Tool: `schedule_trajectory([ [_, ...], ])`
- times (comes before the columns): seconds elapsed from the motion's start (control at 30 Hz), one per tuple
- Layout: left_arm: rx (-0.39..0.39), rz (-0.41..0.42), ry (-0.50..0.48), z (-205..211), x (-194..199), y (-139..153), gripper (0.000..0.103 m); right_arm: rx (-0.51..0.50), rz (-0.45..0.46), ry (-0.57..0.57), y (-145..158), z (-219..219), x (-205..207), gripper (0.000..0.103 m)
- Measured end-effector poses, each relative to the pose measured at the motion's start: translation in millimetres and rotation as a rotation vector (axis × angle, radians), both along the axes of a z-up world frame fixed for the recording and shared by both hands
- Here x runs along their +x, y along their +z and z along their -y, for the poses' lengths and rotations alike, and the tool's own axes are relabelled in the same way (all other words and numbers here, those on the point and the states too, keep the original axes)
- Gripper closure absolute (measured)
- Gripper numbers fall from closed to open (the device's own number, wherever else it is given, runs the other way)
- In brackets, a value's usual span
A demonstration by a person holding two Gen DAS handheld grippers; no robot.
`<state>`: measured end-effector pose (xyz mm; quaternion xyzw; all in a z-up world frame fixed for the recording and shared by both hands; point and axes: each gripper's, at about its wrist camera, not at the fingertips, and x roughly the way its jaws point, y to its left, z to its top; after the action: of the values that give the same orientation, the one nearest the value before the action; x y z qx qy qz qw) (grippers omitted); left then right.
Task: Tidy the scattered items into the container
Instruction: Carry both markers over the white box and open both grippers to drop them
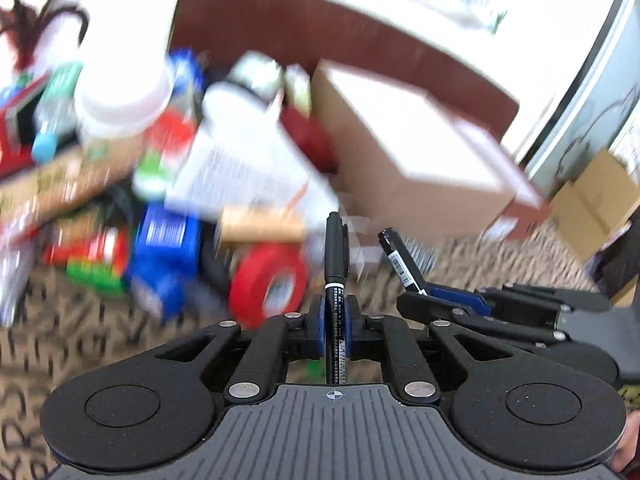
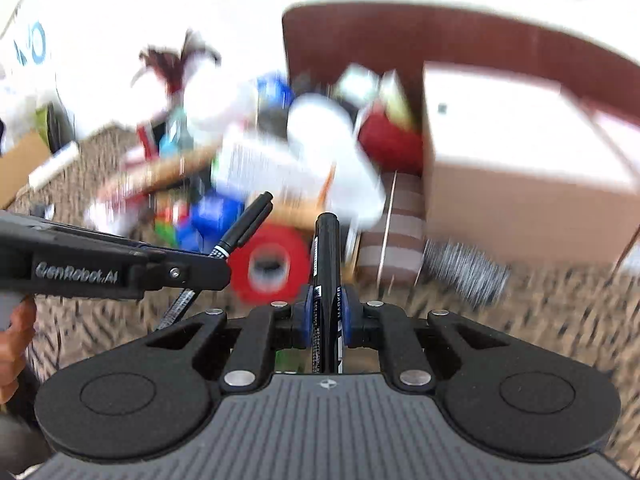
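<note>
Clutter makes up most of what lies ahead of both tools: to the left of the left hand-held gripper (image 1: 335, 322) a blurred heap of boxes, packets and a white tub (image 1: 120, 96) sits on the patterned carpet (image 1: 80, 320), with a roll of red tape (image 1: 268, 284) just ahead of its fingertips. That gripper is clamped on a slim black pen (image 1: 334, 276), which stands up between the blue pads and points forward. Right of it, the right hand-held gripper (image 2: 327, 316) is likewise closed on a thicker black marker (image 2: 327, 256), lettered along its barrel. Further right and beyond both stands a large cardboard box (image 1: 416, 160) with a pale top, likely the container, though blur keeps me from telling whether it is open. Judging by this, the tidying is barely begun: two pens are picked up and carried clear of the carpet, neither yet over the box, and the whole pile remains on the floor. What is left appears to be bringing both pens to the box, letting go, and returning many times for the tape, cartons and bottles.
</note>
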<state>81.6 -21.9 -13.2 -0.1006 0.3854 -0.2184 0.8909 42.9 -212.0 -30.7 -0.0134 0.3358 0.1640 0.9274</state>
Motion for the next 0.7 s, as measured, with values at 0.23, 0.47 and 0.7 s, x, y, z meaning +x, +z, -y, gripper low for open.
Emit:
schedule_trajectory([
  [0.23,-0.036,0.157,-0.011,43,57,68,0.098,-0.056,0.172,-0.044,75,26,54,0.087],
  [0.47,-0.141,0.100,0.029,93,152,67,0.098,-0.158,0.212,-0.225,85,60,140,0.087],
  [0.7,-0.123,0.056,-0.026,158,223,39,0.098,-0.185,0.091,-0.310,37,96,211,0.087],
])
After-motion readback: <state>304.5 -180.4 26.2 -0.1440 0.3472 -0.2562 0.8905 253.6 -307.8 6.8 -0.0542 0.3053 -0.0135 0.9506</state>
